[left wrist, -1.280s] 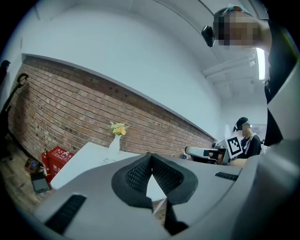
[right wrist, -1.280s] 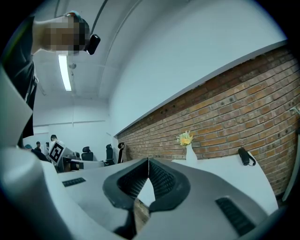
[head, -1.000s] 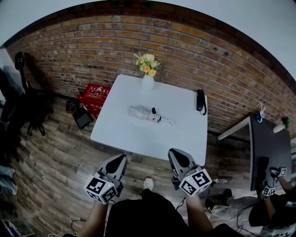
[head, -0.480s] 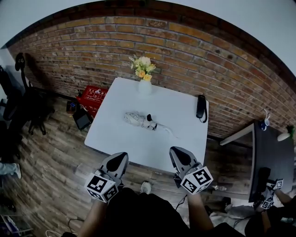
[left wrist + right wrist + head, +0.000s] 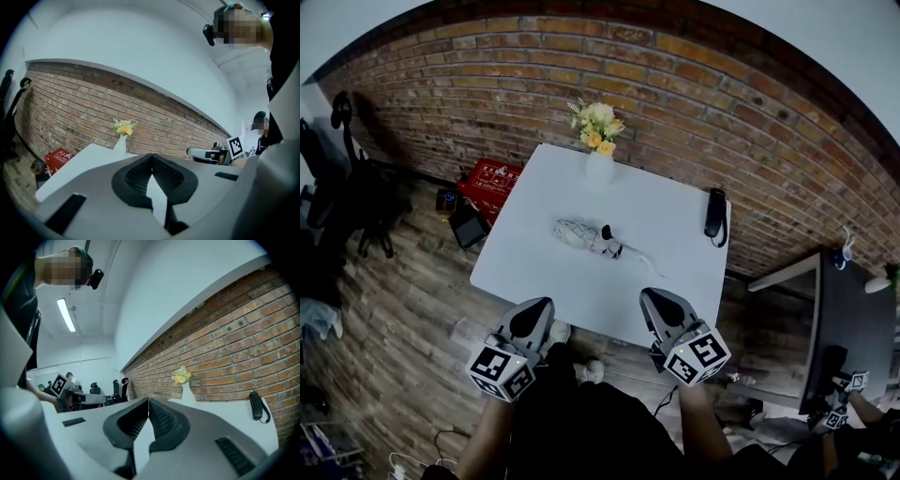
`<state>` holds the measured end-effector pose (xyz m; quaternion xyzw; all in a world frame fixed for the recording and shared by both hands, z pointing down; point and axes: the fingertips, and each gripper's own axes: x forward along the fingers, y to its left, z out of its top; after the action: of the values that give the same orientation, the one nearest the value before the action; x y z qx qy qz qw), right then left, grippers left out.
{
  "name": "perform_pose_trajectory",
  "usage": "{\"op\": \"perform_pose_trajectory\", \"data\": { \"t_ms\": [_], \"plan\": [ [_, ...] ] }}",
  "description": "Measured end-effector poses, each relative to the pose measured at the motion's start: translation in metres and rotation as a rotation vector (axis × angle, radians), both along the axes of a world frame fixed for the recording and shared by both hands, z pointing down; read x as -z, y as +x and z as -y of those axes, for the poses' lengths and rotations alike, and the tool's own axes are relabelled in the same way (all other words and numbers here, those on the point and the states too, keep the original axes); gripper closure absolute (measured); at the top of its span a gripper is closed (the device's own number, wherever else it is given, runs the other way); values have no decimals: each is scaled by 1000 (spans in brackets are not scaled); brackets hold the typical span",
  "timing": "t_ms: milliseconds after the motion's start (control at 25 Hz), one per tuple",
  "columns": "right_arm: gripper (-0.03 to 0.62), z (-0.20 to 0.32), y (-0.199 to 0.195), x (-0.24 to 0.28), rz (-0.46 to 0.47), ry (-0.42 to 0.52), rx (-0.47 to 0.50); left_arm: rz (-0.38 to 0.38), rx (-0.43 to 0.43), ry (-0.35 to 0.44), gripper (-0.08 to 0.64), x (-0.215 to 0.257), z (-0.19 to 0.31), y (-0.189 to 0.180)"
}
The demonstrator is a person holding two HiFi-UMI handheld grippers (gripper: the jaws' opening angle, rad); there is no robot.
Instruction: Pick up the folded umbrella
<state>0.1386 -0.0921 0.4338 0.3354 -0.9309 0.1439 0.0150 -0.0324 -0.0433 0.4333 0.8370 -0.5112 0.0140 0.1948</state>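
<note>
The folded umbrella (image 5: 589, 236), pale grey with a black handle and a thin strap, lies in the middle of the white table (image 5: 534, 258). My left gripper (image 5: 541, 308) and right gripper (image 5: 653, 299) hover side by side at the table's near edge, well short of the umbrella. Both point toward it. In each gripper view the dark ribbed pads meet at the tip with nothing between them. The umbrella is hidden behind the jaws in both gripper views.
A white vase of yellow flowers (image 5: 599, 165) stands at the table's far edge against the brick wall. A black handset (image 5: 713, 213) lies at the far right corner. On the floor to the left are a red box (image 5: 493, 182), a black device (image 5: 470, 226) and a chair (image 5: 347, 192). A dark desk (image 5: 855, 309) stands at the right.
Both grippers have come forward to the table's near edge, still side by side. The umbrella has not moved on the table.
</note>
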Motion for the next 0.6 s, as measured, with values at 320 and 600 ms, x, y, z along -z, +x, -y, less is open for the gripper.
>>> {"op": "perform_pose_trajectory", "data": {
  "t_ms": [320,600],
  "plan": [
    [571,12,-15,-3,-6,1,-15,-12,-51,4,548,-3,21,-6],
    [571,28,-28,-20,-61,-16,-41,-4,-106,-19,548,-16,47,-13]
  ]
}}
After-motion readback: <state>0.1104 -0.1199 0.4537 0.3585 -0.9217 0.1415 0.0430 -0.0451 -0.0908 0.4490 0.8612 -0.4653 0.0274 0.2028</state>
